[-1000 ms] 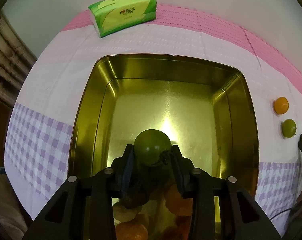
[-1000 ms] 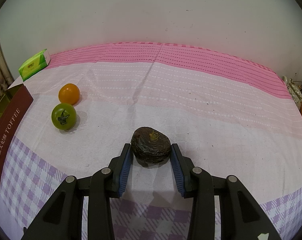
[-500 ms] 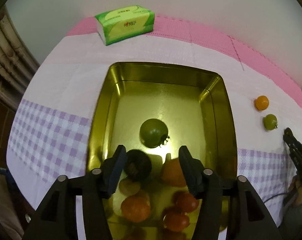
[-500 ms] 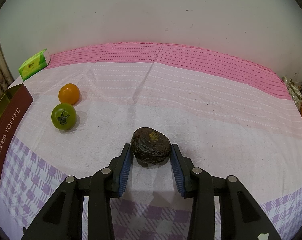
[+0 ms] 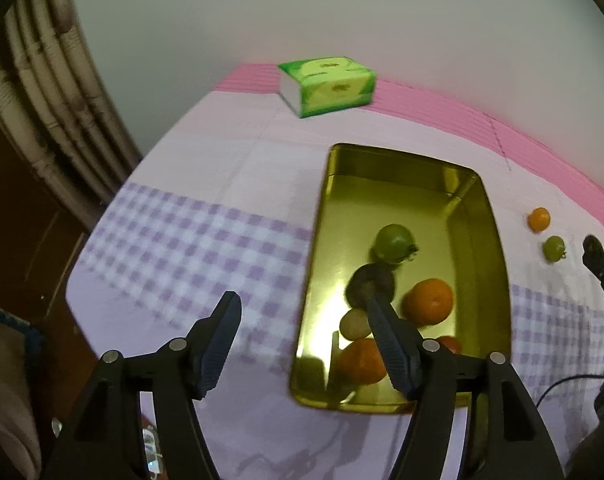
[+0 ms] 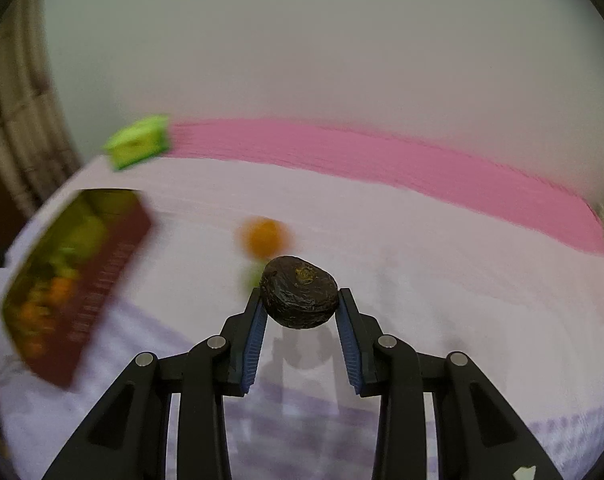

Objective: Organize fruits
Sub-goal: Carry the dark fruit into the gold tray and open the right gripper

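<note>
Dark wrinkled fruit [image 6: 299,298]: clamped between right gripper [image 6: 300,308] pads, lifted clear of tablecloth [image 6: 422,264].
Gold tin [image 5: 498,264]: green fruit [image 5: 394,242], oranges, dark fruit inside.
Loose: orange fruit [image 5: 539,219], small green fruit [image 5: 554,248] right of tin.
Left gripper [image 5: 302,312]: jaws opening, empty, beside tin.

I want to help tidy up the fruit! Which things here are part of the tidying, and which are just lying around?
Part of the job:
- gold tin with fruit inside
- dark wrinkly fruit, held in the right hand-held gripper
- small orange fruit and small green fruit, loose on the cloth
- left hand-held gripper, empty, jaws opening

Just lying about:
- green tissue pack
- checked tablecloth
</note>
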`<state>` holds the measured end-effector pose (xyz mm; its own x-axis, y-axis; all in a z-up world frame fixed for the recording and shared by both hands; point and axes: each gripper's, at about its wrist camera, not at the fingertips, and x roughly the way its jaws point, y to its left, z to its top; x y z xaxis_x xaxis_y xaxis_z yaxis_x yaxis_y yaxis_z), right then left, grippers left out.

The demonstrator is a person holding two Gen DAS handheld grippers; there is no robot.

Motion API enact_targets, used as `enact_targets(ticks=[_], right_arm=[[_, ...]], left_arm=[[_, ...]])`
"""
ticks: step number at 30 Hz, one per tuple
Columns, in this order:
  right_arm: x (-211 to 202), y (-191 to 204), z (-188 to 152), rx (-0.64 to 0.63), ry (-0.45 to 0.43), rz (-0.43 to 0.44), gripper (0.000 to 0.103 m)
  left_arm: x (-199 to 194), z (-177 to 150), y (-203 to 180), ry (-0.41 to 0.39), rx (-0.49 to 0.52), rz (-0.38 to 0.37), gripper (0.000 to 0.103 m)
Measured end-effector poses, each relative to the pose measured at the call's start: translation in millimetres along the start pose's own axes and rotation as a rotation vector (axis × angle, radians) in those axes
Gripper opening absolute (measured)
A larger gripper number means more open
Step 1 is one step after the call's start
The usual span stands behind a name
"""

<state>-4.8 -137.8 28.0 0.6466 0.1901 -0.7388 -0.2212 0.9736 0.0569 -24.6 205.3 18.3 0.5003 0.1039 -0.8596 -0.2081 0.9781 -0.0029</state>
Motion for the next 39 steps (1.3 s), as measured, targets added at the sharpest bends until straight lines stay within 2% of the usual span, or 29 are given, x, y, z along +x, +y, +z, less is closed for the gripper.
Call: enact_targets(ticks=[4,7,10,15,26,39], right_arm=[[1,63,16,-0.076,0.006,0.133,0.032],[8,106,18,-0.139,0.024,0.19,0.032],[22,138,21,-0.192,0.053,0.212,0.032],[45,169,18,-0.254,0.099,0.197,0.032],[79,185,19,-0.294,0.156,0.155,0.033],[80,184,20,-0.289,0.163,0.15,0.034]], left_arm=[[-3,-9,7,0.001,-0.01,0.015,0.068],[-1,-13,11,0.008,-0.026,0.02,0.069],[0,-14,16,0.003,-0.041,0.033,0.069],[5,-14,22,0.012,-0.068,0.047,0.069],[11,-15,21,0.027,-0.074,0.058,0.069],[14,-16,17,0.038,-0.051,0.051,0.069]])
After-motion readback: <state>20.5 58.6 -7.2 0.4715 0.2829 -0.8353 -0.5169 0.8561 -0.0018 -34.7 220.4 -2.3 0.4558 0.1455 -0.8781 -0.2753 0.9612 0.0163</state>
